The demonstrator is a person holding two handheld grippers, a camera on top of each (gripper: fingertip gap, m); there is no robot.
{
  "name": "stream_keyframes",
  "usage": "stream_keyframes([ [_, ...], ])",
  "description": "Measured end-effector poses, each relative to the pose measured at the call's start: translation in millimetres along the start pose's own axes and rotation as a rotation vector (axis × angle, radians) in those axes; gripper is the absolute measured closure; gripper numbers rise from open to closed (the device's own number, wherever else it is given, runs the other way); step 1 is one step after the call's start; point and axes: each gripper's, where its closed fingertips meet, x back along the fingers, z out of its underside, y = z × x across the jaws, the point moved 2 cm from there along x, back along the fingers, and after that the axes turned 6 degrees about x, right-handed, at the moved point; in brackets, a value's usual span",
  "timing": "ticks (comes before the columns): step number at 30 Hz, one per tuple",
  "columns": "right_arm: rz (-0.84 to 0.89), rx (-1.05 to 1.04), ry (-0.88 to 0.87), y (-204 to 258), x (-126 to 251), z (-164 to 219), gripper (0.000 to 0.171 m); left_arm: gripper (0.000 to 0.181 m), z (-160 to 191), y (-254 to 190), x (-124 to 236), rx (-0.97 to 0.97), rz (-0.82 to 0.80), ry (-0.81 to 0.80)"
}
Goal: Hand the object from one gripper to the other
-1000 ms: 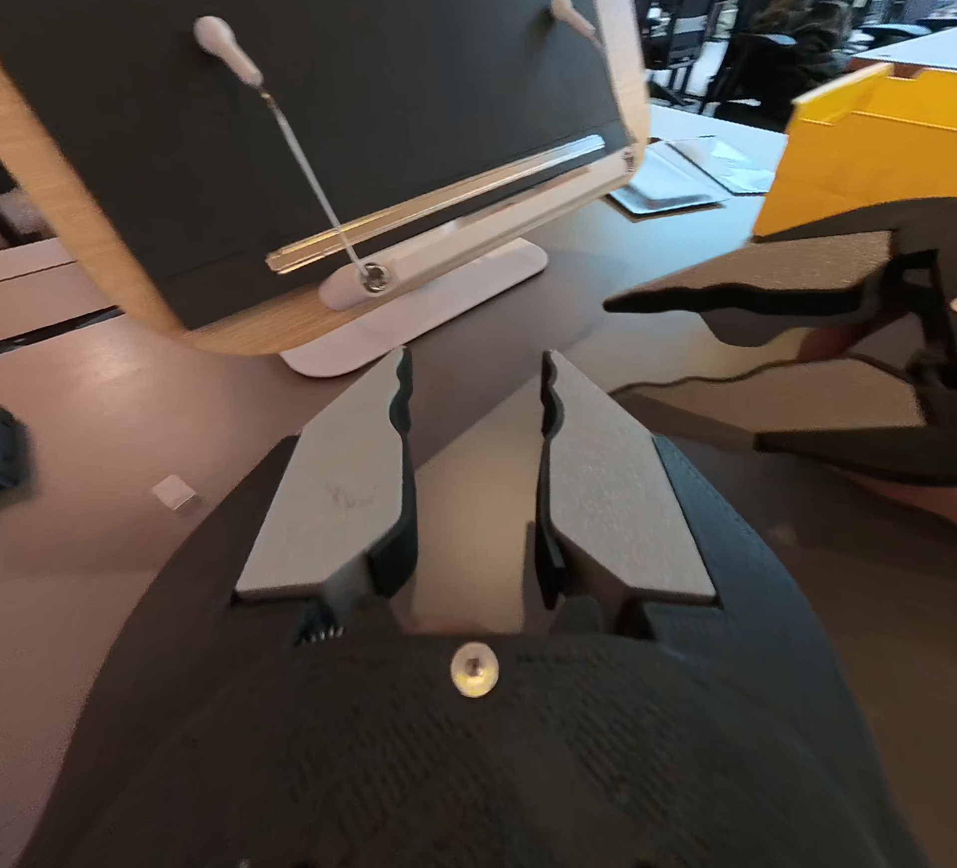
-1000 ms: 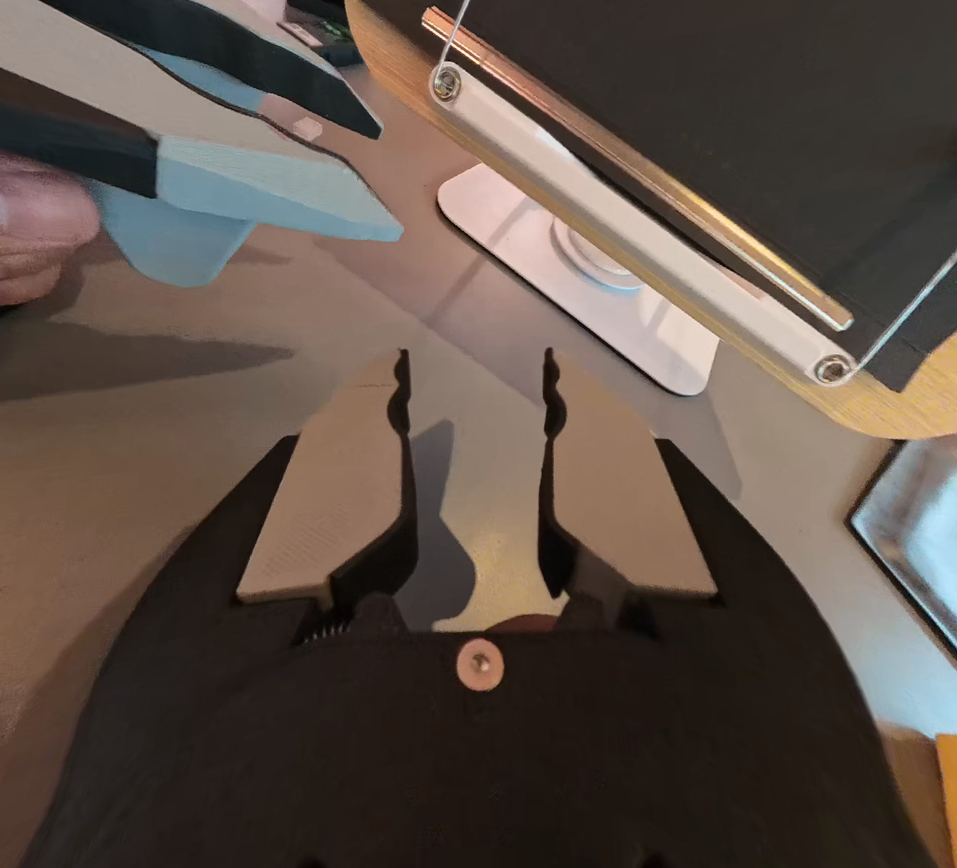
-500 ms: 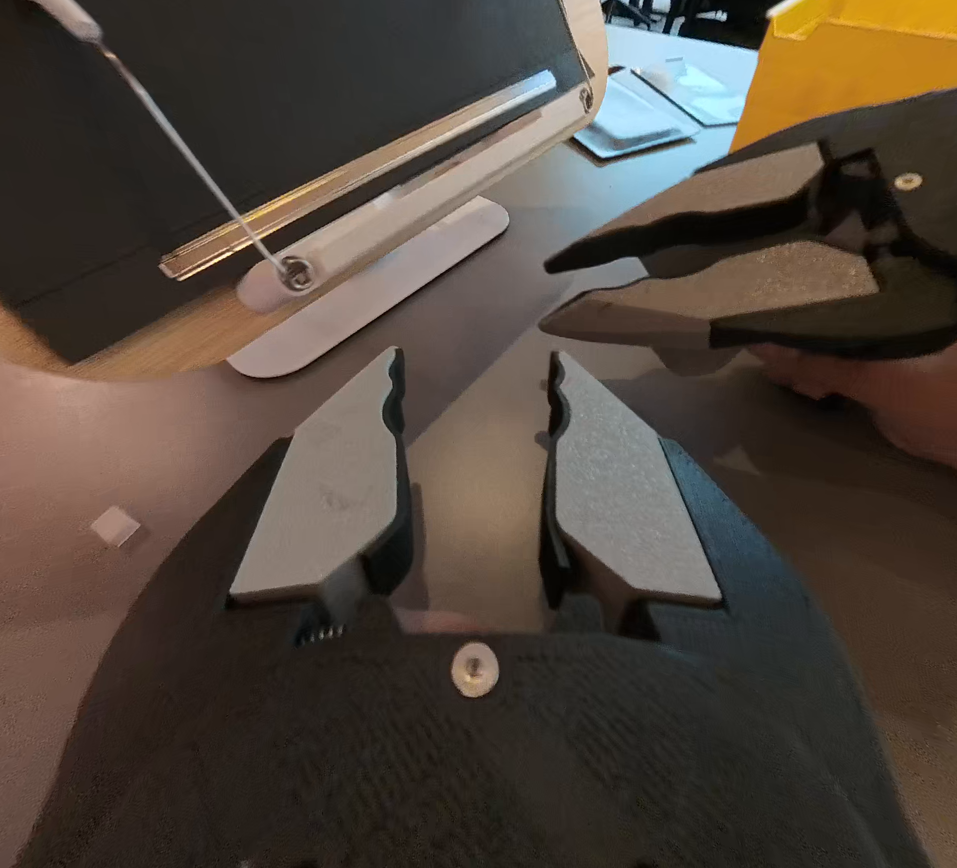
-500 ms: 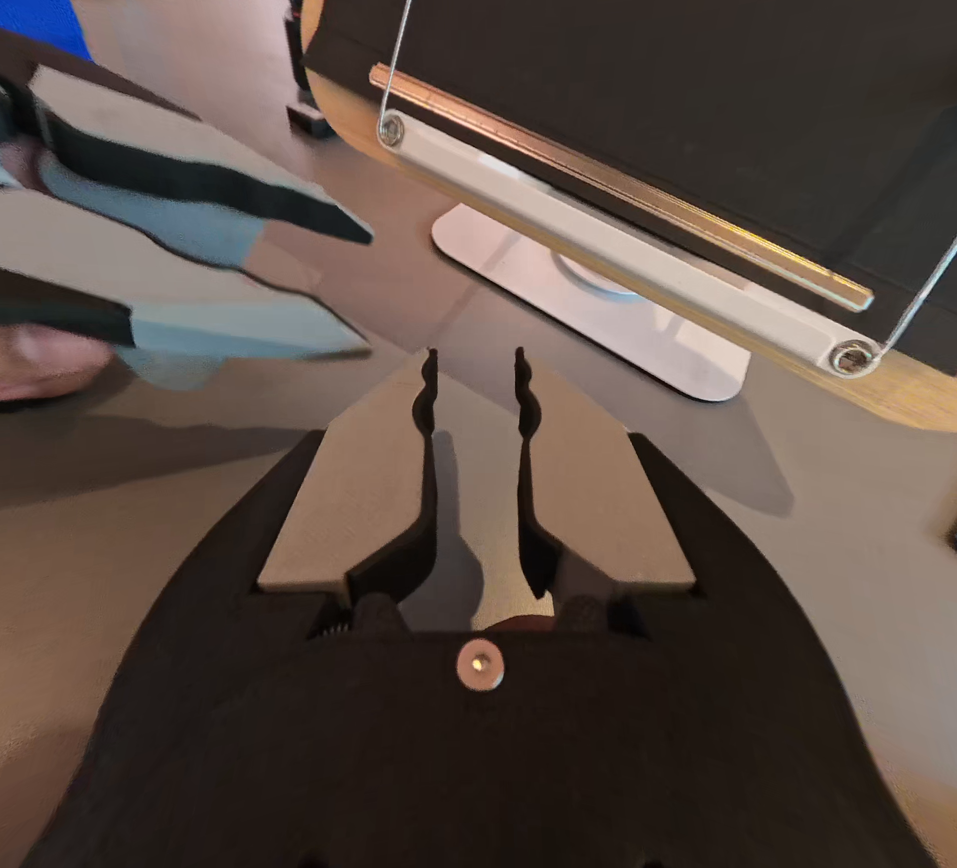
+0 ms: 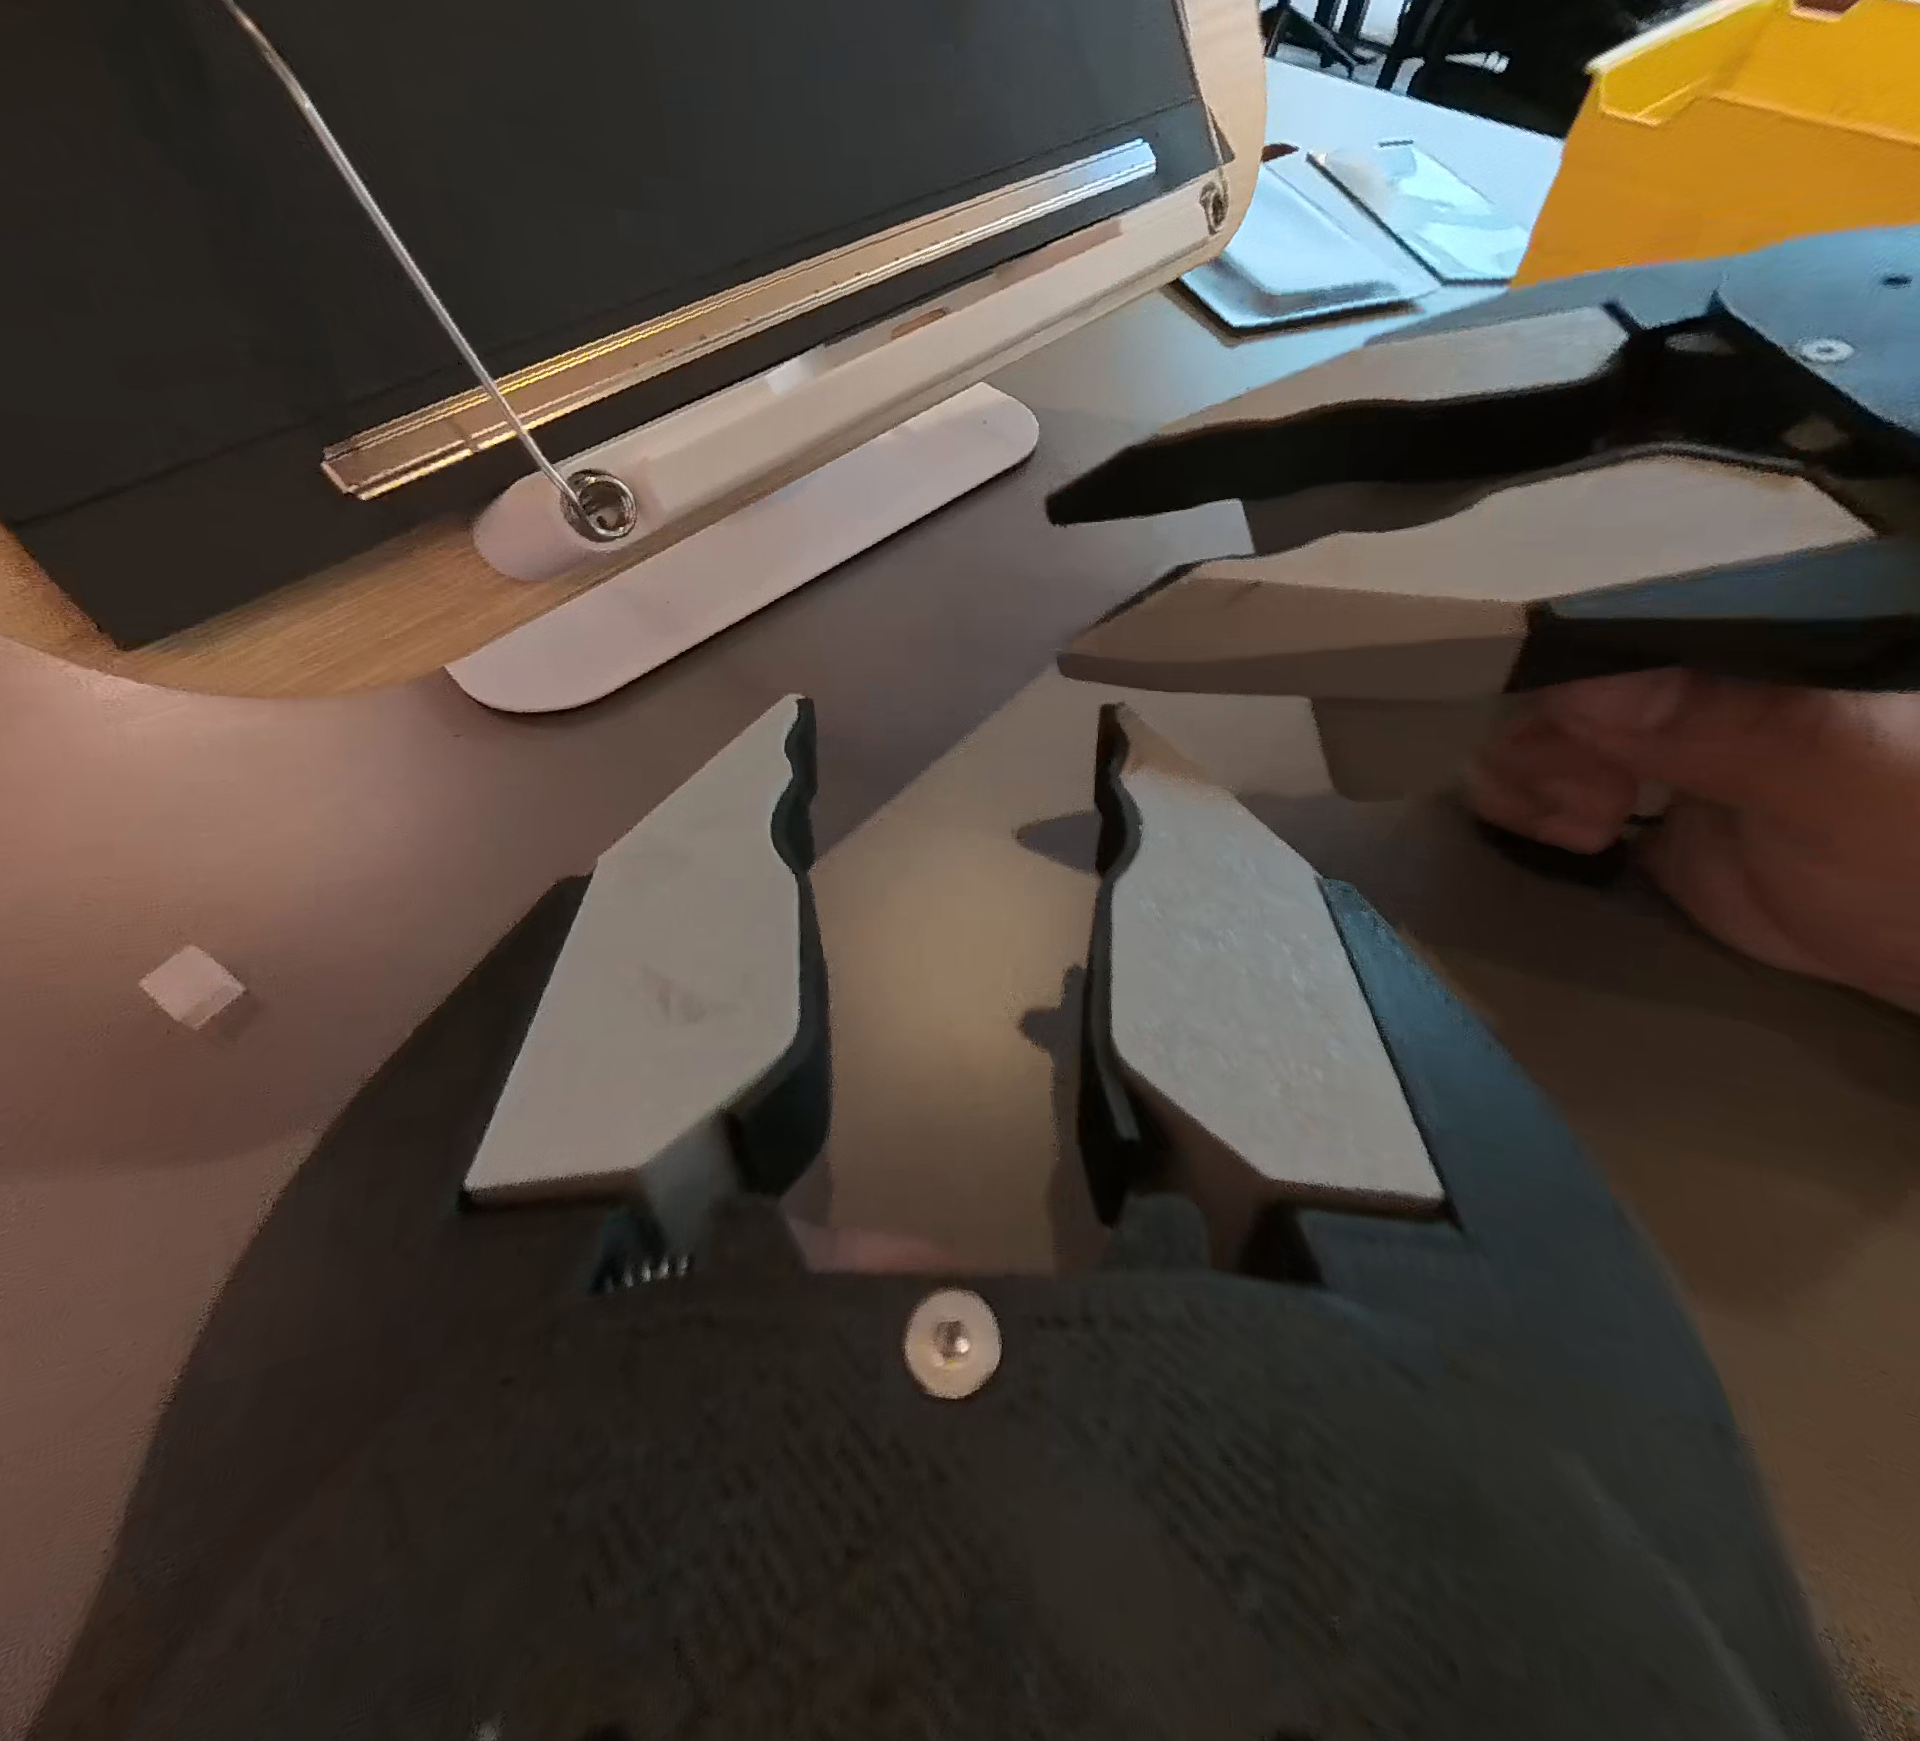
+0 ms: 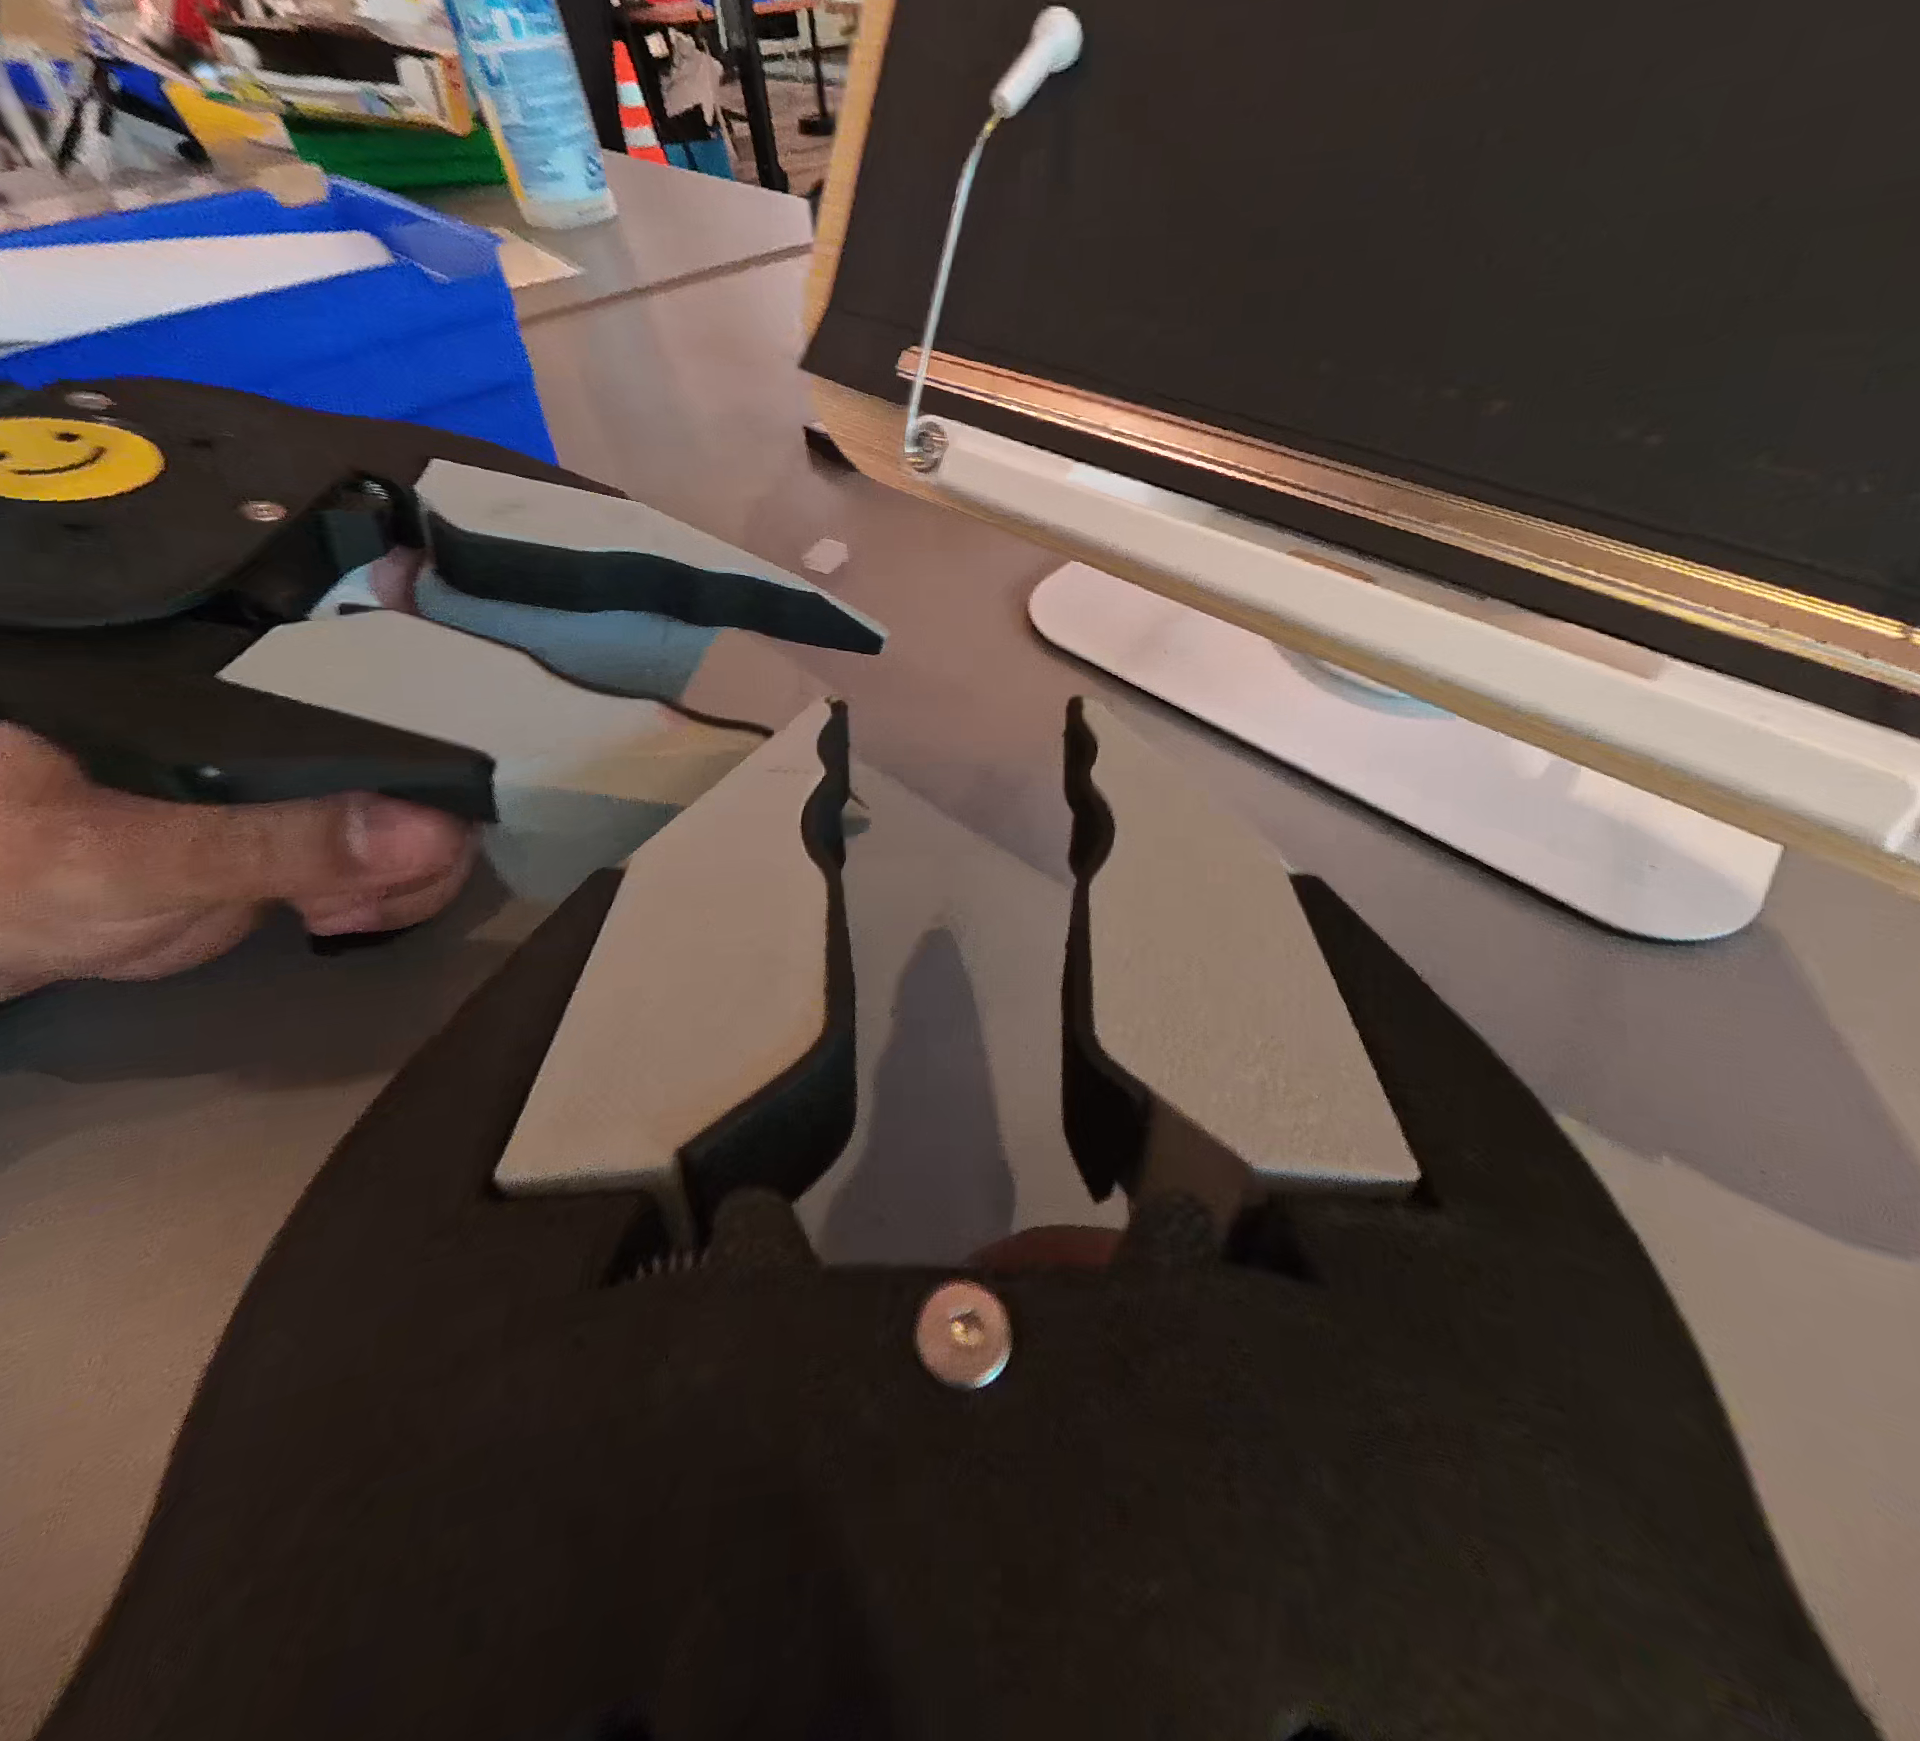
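Observation:
My left gripper [image 5: 956,720] is open and empty, low over the grey-brown table [image 5: 260,839]. My right gripper [image 6: 951,704] is open and empty too. In the left wrist view the right gripper [image 5: 1060,585] reaches in from the right, turned on its side, its tips just beyond and to the right of mine. In the right wrist view the left gripper [image 6: 810,678] comes in from the left, close to my left fingertip. Nothing sits between either pair of jaws. A small white square [image 5: 192,990] lies on the table; it also shows in the right wrist view [image 6: 826,556].
A wood-edged book stand [image 5: 623,133] with a black board, wire page holders and a white base [image 6: 1403,756] stands just ahead. A yellow bin [image 5: 1766,112] and plastic sleeves [image 5: 1330,247] are at the right. A blue bin [image 6: 291,320] and a bottle [image 6: 530,60] are at the left. It is some 15 cm from my left tips to the small white square [image 5: 192,990]. It is also in sight in the right wrist view [image 6: 823,555].
Both grippers have swung toward each other, so their tips are now close. The right gripper narrowed half a second ago and has opened wider again. The left stays open.

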Motion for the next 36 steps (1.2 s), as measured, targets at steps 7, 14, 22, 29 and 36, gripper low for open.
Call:
stream_keyframes([
  [7,-0.105,0.029,0.023,32,5,3,0.127,0.132,20,-36,7,0.008,0.133,0.107],
  [14,-0.113,0.048,0.007,27,2,1,0.132,0.137,25,-41,2,-0.092,0.107,0.147],
  [22,0.017,0.067,-0.005,0,-2,-4,0.130,0.118,31,-46,4,-0.120,0.128,0.181],
  [29,0.122,0.129,0.011,-12,9,-1,0.130,0.116,39,-41,2,-0.100,0.107,0.251],
  [36,0.274,0.126,0.095,-28,26,14,0.128,0.131,54,-21,24,-0.060,-0.144,0.285],
])
